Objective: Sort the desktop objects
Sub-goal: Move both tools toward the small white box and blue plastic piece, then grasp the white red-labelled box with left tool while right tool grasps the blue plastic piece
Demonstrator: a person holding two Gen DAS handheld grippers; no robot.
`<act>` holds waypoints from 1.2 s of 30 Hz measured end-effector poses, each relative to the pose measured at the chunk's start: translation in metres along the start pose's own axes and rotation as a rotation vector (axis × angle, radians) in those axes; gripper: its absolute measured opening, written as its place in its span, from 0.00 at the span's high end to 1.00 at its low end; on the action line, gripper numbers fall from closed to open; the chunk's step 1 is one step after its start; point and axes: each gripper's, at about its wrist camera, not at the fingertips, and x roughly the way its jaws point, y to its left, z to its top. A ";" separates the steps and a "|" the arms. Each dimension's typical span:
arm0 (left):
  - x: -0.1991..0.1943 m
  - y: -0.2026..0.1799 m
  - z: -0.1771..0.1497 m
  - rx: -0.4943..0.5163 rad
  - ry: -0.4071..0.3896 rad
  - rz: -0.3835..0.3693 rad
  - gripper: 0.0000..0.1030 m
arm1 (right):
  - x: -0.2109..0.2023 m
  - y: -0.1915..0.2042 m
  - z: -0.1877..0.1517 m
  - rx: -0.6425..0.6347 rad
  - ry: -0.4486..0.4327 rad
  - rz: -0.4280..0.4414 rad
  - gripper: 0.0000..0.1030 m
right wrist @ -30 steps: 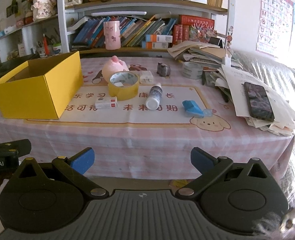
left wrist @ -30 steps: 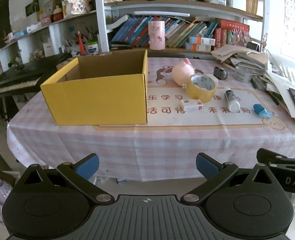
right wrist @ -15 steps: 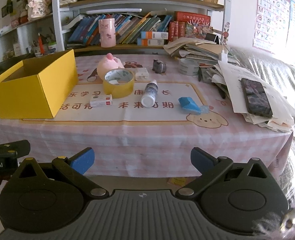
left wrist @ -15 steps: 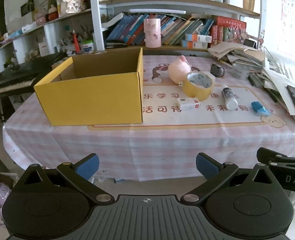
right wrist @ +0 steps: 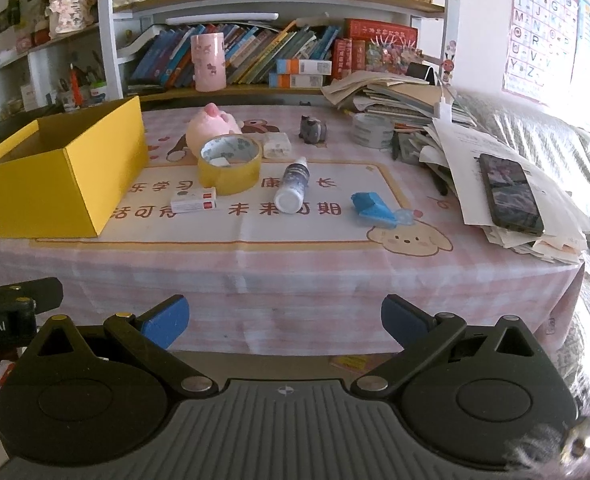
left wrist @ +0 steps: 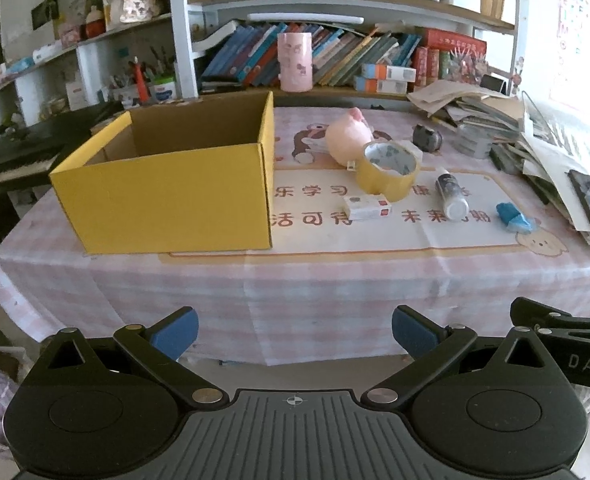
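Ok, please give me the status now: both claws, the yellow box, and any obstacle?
Left claw open, empty. Right claw open, empty. Both short of the table. Yellow box upright, open; tape roll, bottle unsorted on the mat. Nothing in the way.

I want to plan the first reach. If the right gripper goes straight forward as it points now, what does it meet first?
Probably the hanging front of the pink checked tablecloth: the open right gripper sits below the tabletop. Aimed higher, the white plastic bottle lies nearest that line, though depth is unclear.

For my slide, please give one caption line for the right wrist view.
Open right gripper held short of the table, facing yellow box, tape roll, bottle.
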 end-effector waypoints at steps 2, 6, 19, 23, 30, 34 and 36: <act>0.002 -0.002 0.002 0.004 0.001 -0.005 0.00 | 0.002 -0.002 0.001 0.003 0.003 -0.003 0.00; 0.009 -0.008 0.007 0.008 0.004 -0.015 0.00 | 0.008 -0.007 0.005 0.005 0.011 -0.011 0.00; 0.038 -0.039 0.029 0.024 0.009 -0.059 0.00 | 0.035 -0.034 0.026 -0.001 0.040 -0.021 0.00; 0.051 -0.051 0.037 0.028 0.022 -0.061 0.00 | 0.050 -0.045 0.035 -0.007 0.057 -0.006 0.00; 0.073 -0.069 0.051 0.015 0.054 -0.065 0.00 | 0.078 -0.065 0.052 -0.029 0.083 0.013 0.00; 0.085 -0.078 0.058 -0.008 0.073 -0.067 0.00 | 0.092 -0.075 0.061 -0.053 0.095 0.019 0.00; 0.090 -0.084 0.061 -0.012 0.082 -0.060 0.00 | 0.099 -0.080 0.065 -0.059 0.100 0.022 0.00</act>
